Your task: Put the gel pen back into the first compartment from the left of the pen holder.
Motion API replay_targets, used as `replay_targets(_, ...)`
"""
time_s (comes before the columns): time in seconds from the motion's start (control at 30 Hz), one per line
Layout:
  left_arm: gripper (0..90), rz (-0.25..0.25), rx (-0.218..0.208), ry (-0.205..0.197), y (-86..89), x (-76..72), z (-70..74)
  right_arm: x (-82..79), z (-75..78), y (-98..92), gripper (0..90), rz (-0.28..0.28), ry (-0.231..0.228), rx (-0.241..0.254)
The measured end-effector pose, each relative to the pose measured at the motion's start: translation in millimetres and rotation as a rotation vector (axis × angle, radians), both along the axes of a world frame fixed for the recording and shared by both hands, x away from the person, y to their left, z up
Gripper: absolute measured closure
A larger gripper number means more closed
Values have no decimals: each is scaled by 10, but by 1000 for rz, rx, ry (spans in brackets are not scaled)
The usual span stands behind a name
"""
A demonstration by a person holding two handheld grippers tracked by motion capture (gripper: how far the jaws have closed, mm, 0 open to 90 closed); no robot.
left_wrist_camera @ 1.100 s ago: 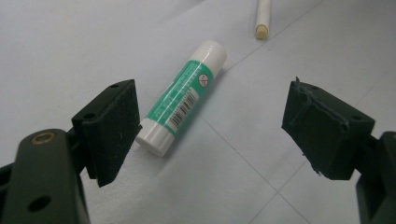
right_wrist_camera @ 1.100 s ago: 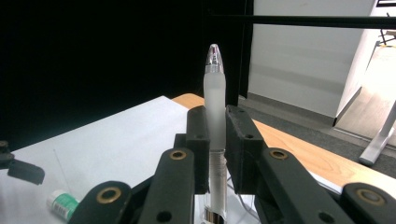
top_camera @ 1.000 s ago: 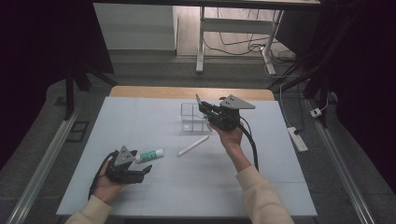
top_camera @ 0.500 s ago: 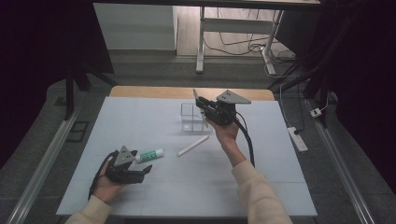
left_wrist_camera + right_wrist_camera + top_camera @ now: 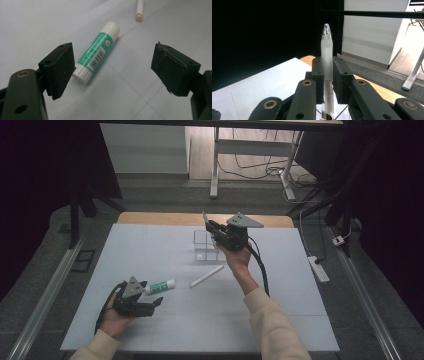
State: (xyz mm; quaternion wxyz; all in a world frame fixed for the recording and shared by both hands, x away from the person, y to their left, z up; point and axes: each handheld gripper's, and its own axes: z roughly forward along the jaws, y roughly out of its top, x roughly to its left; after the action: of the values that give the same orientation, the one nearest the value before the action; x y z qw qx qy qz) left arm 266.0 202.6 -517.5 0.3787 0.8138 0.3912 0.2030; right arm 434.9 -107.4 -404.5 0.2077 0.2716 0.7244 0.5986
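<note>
Pen [image 5: 326,62] pinched upright mid-barrel in the right tool [image 5: 327,75] looks light, stiff and slick, so grip the middle; left tool [image 5: 112,72] gapes empty over the glue stick [image 5: 97,51].

A lab: dark curtains [image 5: 45,180], floor cables [image 5: 260,167], white-covered table [image 5: 150,240].

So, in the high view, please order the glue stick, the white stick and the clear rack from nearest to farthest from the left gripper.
From the left gripper:
1. Glue stick, right beside its open fingers, on the table.
2. White stick, farther right, near the table's middle.
3. Clear rack, toward the far edge, just left of the right gripper, which holds a pen.
</note>
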Motion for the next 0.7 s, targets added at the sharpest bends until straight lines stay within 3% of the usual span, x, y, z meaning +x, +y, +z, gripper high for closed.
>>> replay_targets(0.7, 199, -1, 9, 4, -9, 2, -13, 141, -72, 184, 794, -2, 23, -8)
